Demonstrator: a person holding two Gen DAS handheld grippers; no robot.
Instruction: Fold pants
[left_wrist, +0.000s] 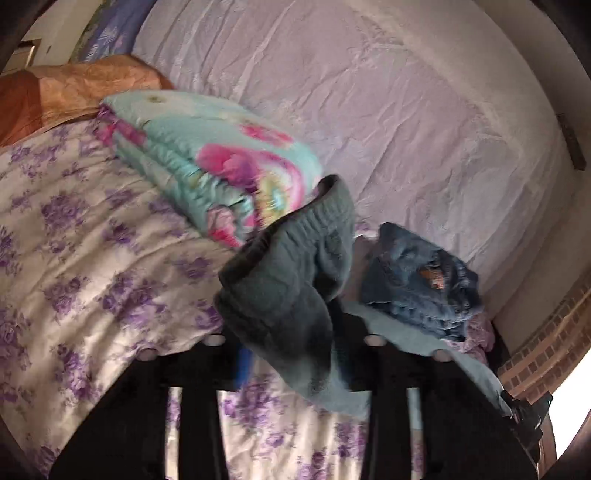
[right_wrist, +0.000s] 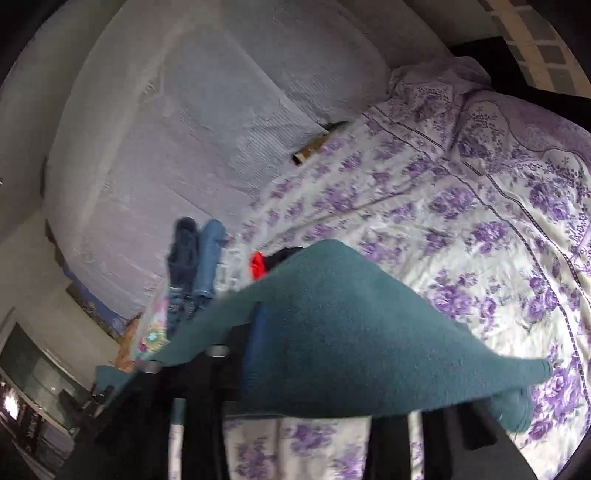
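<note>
The teal pants (left_wrist: 288, 280) hang in the air across my left gripper (left_wrist: 295, 354). Their elastic waistband is bunched up above the fingers. The jaws stand wide apart and open, with the cloth loose between them and against the blue pad (left_wrist: 243, 365). In the right wrist view a broad stretch of the teal pants (right_wrist: 351, 332) lies over my right gripper (right_wrist: 325, 373) and hides its fingertips. These jaws also stand wide and open. The cloth runs on to a black tool (right_wrist: 85, 402) at the lower left.
A purple-flowered bedspread (left_wrist: 74, 240) covers the bed below. A folded teal-and-pink quilt (left_wrist: 207, 162) and an orange pillow (left_wrist: 74, 88) lie at the left. Crumpled dark jeans (left_wrist: 417, 280) sit by the lavender padded headboard (left_wrist: 369, 110). A red item (right_wrist: 258, 266) lies near them.
</note>
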